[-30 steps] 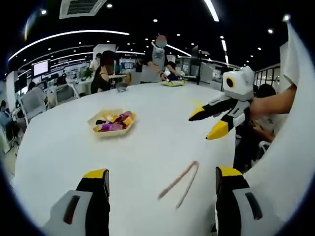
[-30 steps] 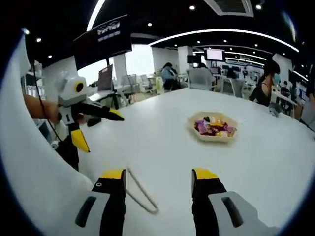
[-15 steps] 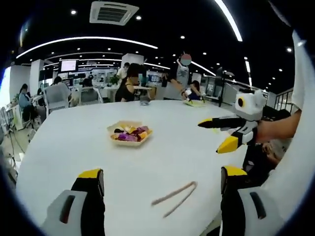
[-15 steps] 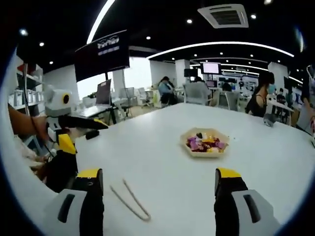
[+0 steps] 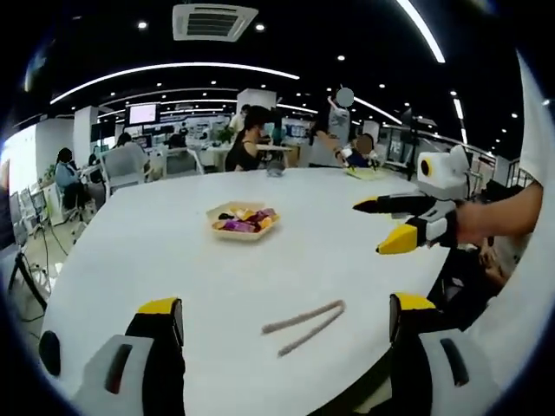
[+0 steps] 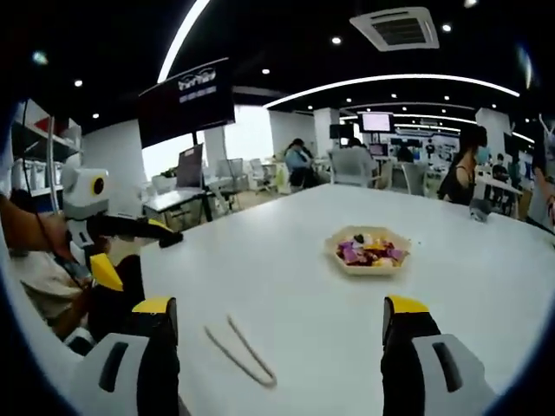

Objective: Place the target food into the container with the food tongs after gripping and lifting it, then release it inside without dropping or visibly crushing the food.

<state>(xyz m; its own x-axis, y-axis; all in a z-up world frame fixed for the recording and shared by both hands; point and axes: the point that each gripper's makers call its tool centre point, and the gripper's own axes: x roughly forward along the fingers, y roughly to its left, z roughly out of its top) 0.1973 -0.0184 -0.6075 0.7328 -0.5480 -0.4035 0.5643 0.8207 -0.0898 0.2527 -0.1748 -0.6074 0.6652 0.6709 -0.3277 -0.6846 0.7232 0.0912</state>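
Observation:
A pale hexagonal container (image 5: 244, 224) with purple, yellow and dark food pieces sits on the white table (image 5: 156, 251), also seen in the right gripper view as the container (image 6: 371, 252). Food tongs (image 5: 305, 315) lie flat near the table's front edge, between my jaws, and appear as tongs (image 6: 239, 351) in the right gripper view. My left gripper (image 5: 286, 314) is open above the table with nothing in it. My right gripper (image 6: 276, 314) is open and empty too; it appears from the right (image 5: 395, 222). The left gripper enters the right gripper view from the left (image 6: 130, 238).
The round white table's edge (image 6: 186, 234) curves close by. Chairs (image 5: 121, 165), desks and several people stand beyond the far side. A person's arm (image 5: 507, 212) holds the right gripper.
Both views have shifted as the hands pulled back and levelled; the tongs and container lie where they were. Both grippers' jaws stand wider than a second ago.

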